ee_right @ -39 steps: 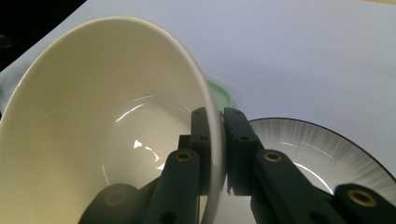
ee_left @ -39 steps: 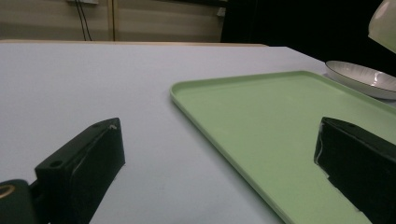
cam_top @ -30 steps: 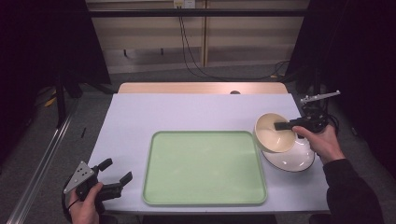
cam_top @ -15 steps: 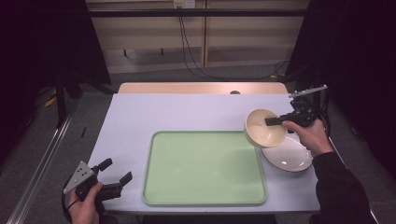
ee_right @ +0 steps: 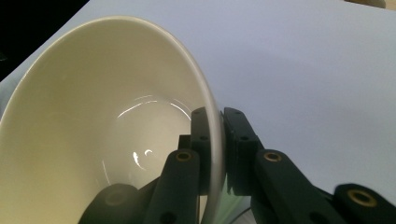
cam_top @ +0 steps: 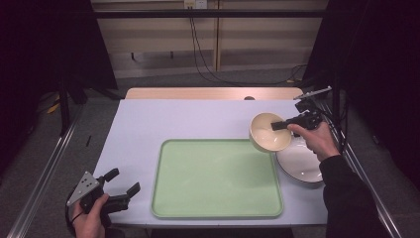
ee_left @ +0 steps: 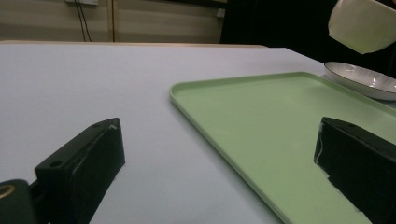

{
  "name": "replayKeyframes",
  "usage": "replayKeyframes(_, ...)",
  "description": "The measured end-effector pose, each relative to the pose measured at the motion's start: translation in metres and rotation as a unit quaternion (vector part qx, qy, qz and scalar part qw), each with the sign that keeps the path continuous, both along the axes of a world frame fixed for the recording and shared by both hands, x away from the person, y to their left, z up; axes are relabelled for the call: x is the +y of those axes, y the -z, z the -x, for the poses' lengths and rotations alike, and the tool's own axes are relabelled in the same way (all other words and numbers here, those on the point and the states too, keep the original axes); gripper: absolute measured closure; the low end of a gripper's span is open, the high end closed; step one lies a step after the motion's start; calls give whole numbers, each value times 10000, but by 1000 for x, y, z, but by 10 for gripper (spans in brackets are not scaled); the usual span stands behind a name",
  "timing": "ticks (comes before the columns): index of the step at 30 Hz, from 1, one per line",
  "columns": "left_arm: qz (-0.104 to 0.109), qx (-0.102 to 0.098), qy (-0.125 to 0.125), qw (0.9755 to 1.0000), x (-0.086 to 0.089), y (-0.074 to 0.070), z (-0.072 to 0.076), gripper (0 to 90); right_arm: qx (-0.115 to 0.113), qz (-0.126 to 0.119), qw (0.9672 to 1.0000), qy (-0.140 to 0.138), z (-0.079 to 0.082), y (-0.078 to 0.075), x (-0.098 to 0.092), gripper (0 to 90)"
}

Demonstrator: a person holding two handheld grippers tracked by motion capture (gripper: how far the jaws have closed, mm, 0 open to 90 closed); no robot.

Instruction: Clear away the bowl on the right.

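A cream bowl point(cam_top: 267, 132) hangs in the air above the far right corner of the green tray point(cam_top: 216, 178), tilted. My right gripper point(cam_top: 279, 125) is shut on its rim; in the right gripper view the rim point(ee_right: 212, 140) is pinched between the two black fingers point(ee_right: 240, 140), one inside the bowl point(ee_right: 98, 126) and one outside. A white plate point(cam_top: 299, 162) lies on the table just right of the tray. My left gripper point(cam_top: 123, 181) rests at the table's near left corner, open with nothing between its jaws. In the left gripper view the bowl point(ee_left: 362, 23) floats above the plate point(ee_left: 362, 80).
The white table point(cam_top: 188, 119) has a wooden strip at its far edge. Metal rails run along both sides. Cables hang behind the table. The tray point(ee_left: 280, 126) is bare.
My right gripper has carried the bowl leftward, off the plate and over the tray's far right corner. The left gripper has stayed put.
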State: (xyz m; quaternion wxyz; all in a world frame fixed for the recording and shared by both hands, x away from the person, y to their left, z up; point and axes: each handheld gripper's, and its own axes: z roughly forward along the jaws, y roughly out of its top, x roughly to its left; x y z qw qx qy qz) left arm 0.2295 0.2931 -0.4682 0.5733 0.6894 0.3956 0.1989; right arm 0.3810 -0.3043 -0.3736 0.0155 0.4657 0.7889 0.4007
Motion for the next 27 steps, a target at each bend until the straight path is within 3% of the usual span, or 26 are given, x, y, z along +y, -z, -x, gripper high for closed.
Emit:
replayKeyframes(5, 0, -19, -23, 10000, 0, 0, 0, 17, 30, 181, 9998, 101, -9, -1, 10, 837)
replayKeyframes(19, 18, -3, -21, 10000, 0, 0, 0, 18, 219, 181, 9995, 140, -26, 12, 20, 837)
replayKeyframes(27, 28, 0, -12, 10000, 0, 0, 0, 17, 378, 309, 9987, 107, -29, 22, 26, 837)
